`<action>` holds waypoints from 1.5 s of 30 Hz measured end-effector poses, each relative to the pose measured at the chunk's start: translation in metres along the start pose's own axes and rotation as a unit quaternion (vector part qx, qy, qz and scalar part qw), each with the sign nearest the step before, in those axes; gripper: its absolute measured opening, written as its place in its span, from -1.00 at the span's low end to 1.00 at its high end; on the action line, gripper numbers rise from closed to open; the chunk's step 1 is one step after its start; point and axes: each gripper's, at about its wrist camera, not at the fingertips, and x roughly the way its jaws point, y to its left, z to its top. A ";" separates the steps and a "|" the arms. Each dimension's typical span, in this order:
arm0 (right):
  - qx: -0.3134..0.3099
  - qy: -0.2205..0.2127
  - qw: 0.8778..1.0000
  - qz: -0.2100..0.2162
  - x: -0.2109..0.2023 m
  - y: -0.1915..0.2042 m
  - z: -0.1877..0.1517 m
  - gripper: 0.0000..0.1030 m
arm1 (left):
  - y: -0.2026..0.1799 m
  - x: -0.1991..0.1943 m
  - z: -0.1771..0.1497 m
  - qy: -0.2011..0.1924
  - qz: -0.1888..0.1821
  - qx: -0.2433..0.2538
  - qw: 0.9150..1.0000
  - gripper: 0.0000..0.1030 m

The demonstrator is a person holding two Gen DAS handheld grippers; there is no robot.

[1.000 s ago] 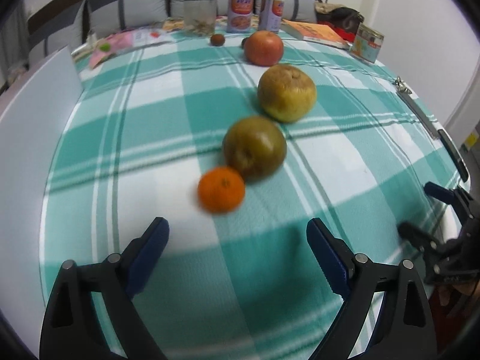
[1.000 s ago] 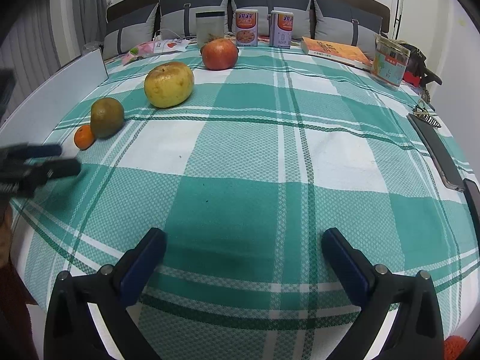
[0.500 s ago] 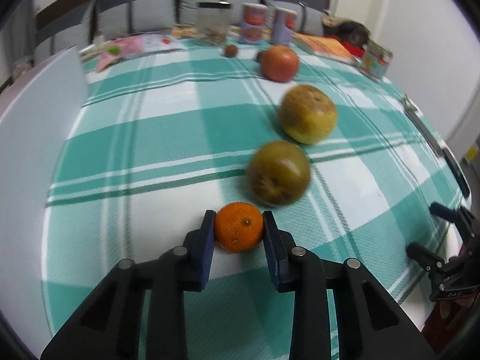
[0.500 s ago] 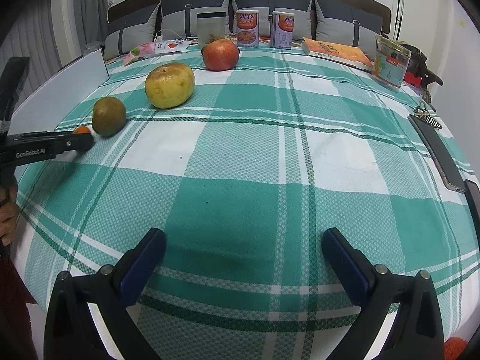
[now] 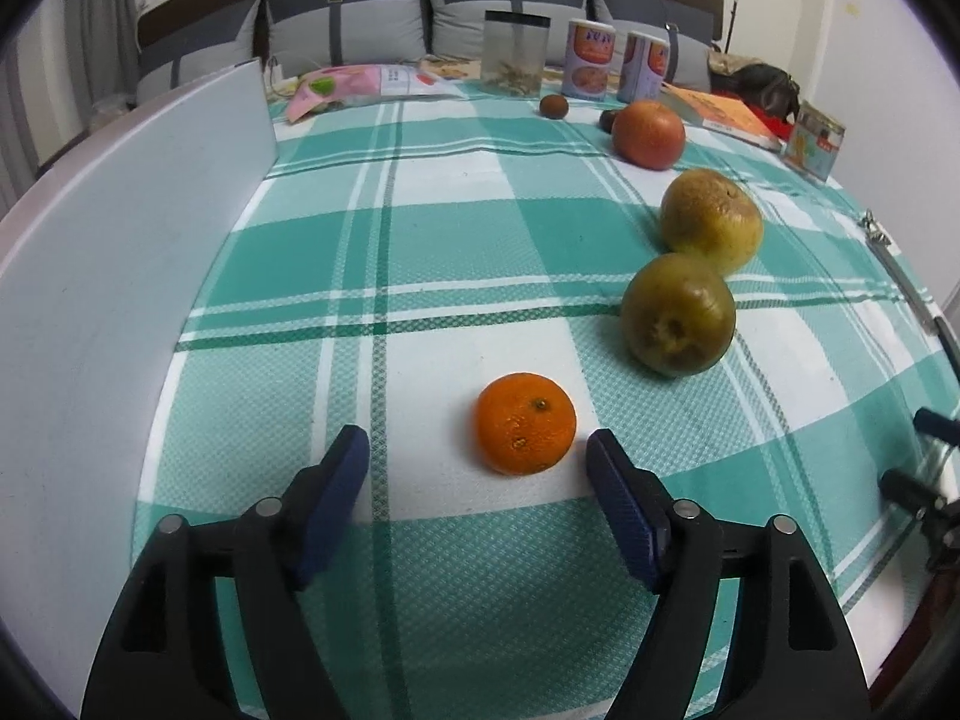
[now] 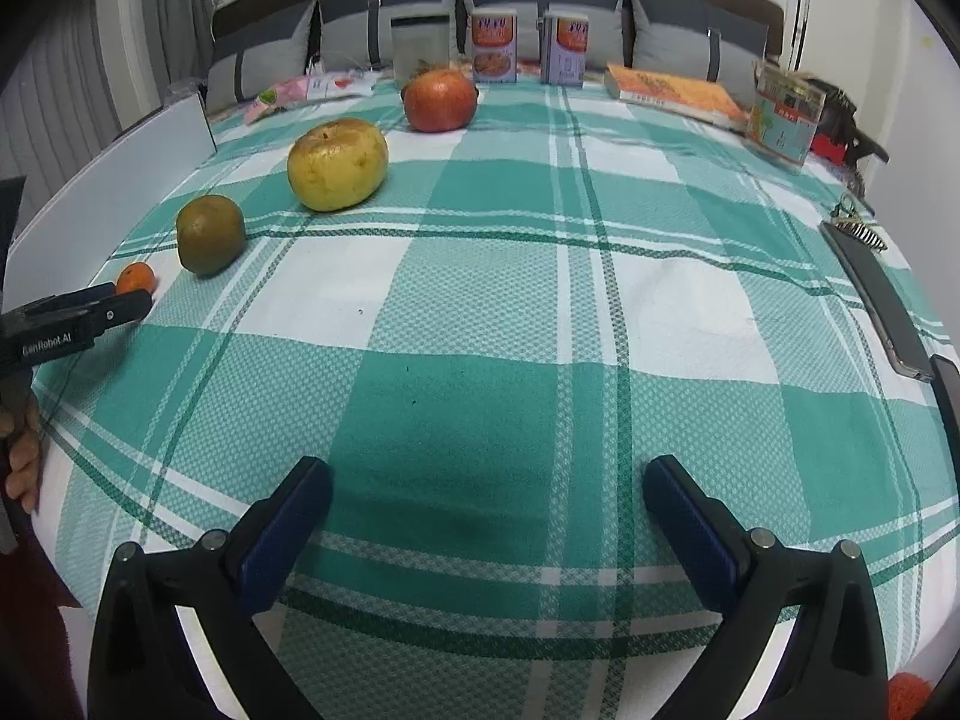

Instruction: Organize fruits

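A row of fruits lies on the green checked cloth: a small orange (image 5: 525, 423), a brown-green pear (image 5: 678, 314), a yellow pear (image 5: 711, 220) and a red apple (image 5: 648, 134). My left gripper (image 5: 478, 468) is open, its fingers just short of the orange and either side of it, not touching. The same row shows in the right wrist view: orange (image 6: 135, 277), brown-green pear (image 6: 210, 233), yellow pear (image 6: 337, 164), apple (image 6: 440, 100). My right gripper (image 6: 487, 495) is open and empty over the cloth's near middle.
A white board (image 5: 120, 276) stands along the left edge. Two tins (image 5: 589, 67), a clear jar (image 5: 516, 54), a book (image 6: 669, 90), a small box (image 6: 783, 120) and two small dark fruits (image 5: 552, 106) sit at the back. A phone (image 6: 879, 300) lies at the right.
My left gripper was shut on the orange half a second ago; it has opened and the orange rests on the cloth. The right gripper has not moved.
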 end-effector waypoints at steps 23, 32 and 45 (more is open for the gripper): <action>-0.006 0.122 0.987 0.100 0.112 0.078 0.187 0.27 | -0.001 0.001 0.001 0.001 0.001 0.003 1.000 0.59; -0.063 0.166 0.980 0.090 0.053 0.032 0.127 0.27 | -0.001 0.002 0.001 0.001 0.001 0.004 1.000 0.59; 0.007 0.054 0.997 0.063 0.013 0.007 0.034 1.00 | -0.002 0.002 0.001 0.007 -0.004 0.007 1.000 0.70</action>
